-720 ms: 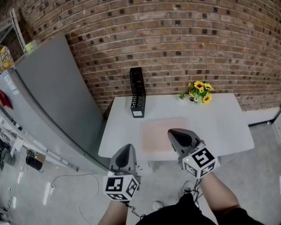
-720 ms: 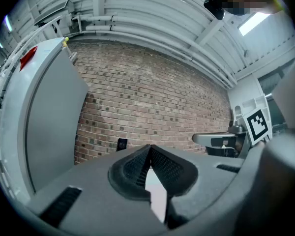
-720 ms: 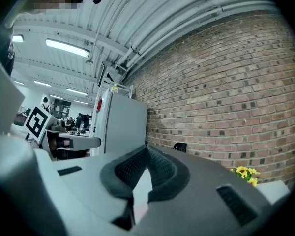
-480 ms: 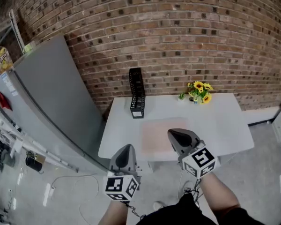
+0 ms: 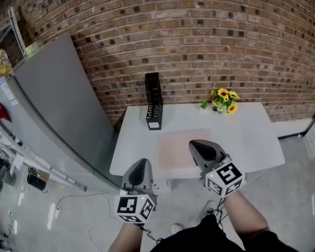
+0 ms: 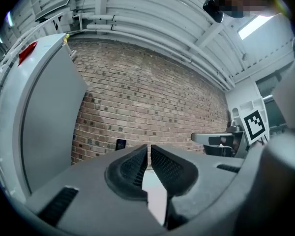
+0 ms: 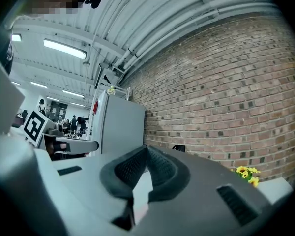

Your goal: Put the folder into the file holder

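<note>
A pale pink folder (image 5: 174,147) lies flat on the white table (image 5: 247,135), near its front edge. A black mesh file holder (image 5: 154,103) stands upright at the table's back left, against the brick wall; it also shows small in the left gripper view (image 6: 120,144) and the right gripper view (image 7: 178,147). My left gripper (image 5: 142,164) hangs shut and empty in front of the table's near edge. My right gripper (image 5: 195,145) is shut and empty too, with its tip over the folder's near right corner. In their own views the left gripper (image 6: 148,150) and the right gripper (image 7: 146,151) have their jaws closed together on nothing.
A small pot of yellow flowers (image 5: 224,102) stands at the back of the table, to the right of its middle. A tall grey cabinet (image 5: 58,109) fills the space left of the table. Cables lie on the floor below the table's front edge.
</note>
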### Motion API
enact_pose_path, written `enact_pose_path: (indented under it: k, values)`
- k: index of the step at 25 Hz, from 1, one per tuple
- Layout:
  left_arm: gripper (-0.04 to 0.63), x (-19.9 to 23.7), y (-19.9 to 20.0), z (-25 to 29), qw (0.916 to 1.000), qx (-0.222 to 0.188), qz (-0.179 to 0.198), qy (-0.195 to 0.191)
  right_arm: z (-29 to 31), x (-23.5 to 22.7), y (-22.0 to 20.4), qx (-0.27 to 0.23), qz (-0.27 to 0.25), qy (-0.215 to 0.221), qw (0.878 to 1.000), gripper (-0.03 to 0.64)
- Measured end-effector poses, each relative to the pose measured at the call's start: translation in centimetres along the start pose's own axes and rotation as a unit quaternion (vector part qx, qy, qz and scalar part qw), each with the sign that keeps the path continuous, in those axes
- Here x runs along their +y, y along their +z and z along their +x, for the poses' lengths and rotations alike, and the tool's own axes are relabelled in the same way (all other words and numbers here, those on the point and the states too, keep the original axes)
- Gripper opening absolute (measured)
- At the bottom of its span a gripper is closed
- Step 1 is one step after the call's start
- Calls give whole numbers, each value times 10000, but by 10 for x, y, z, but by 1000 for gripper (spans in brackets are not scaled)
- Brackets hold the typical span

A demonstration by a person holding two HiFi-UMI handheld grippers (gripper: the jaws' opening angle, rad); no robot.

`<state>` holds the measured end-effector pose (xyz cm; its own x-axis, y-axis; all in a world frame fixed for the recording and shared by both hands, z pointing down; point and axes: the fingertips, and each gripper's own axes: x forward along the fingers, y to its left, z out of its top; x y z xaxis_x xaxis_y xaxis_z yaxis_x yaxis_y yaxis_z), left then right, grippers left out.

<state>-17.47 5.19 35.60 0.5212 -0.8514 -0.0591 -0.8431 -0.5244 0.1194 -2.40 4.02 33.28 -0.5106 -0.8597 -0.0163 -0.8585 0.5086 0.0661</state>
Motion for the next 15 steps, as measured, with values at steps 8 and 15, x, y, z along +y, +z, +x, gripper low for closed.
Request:
enact_pose_path:
  k: [8, 15]
  values:
    - [133, 11, 4, 0, 10000, -29, 38, 4, 13, 6, 5, -36, 24, 150, 9999, 147]
    - [284, 22, -4, -1, 9998, 98, 135, 101, 31, 9, -1, 13, 99, 370, 9993, 273]
